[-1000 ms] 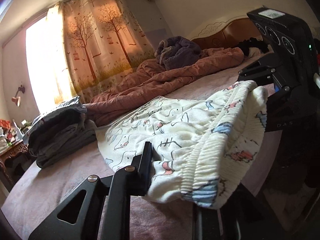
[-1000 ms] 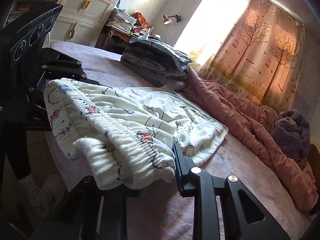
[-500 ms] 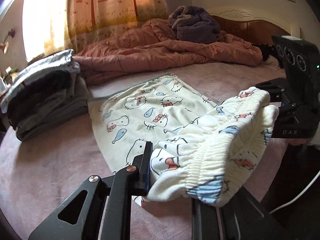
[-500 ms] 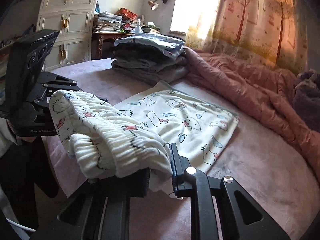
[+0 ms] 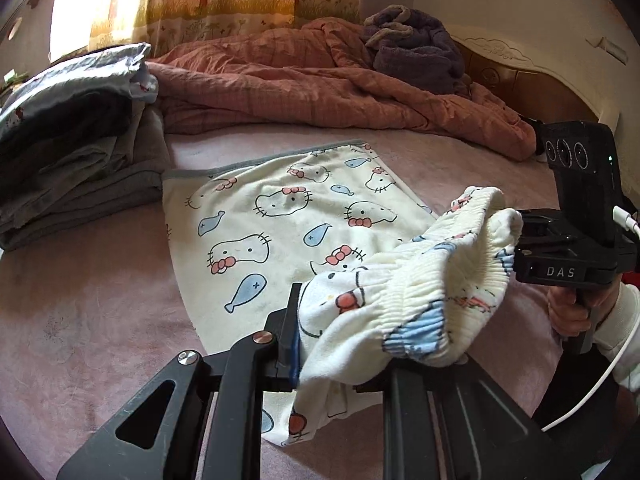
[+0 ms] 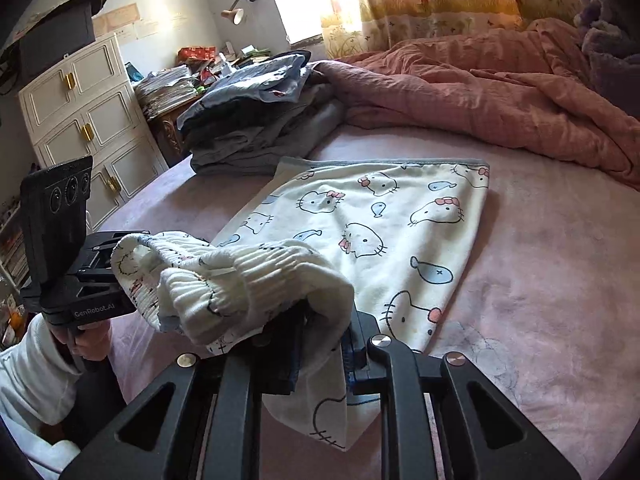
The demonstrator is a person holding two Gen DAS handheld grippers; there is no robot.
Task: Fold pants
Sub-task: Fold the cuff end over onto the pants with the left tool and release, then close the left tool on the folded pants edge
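Cream pants (image 5: pixel 280 220) printed with cat faces and blue fish lie flat on the pink bed sheet (image 5: pixel 80 300), grey-trimmed hem at the far end. Their ribbed waistband (image 5: pixel 420 300) is lifted off the bed and stretched between both grippers. My left gripper (image 5: pixel 340 354) is shut on one end; its right finger is hidden under the cloth. In the right wrist view my right gripper (image 6: pixel 324 354) is shut on the other end of the waistband (image 6: pixel 240 276), above the pants (image 6: pixel 400 220). Each gripper shows in the other's view, with a hand in a white sleeve (image 6: pixel 36 360) on the handle.
A stack of folded dark clothes (image 5: pixel 72 152) sits at the far left of the bed. A rumpled pink quilt (image 5: pixel 320 92) and a purple garment (image 5: pixel 416 48) lie behind the pants. A white cabinet (image 6: pixel 80 120) and a cluttered desk stand beside the bed.
Both grippers have rolled level and carried the raised waistband forward over the pant legs. More of the flat legs and the hem now shows. Both grips have held.
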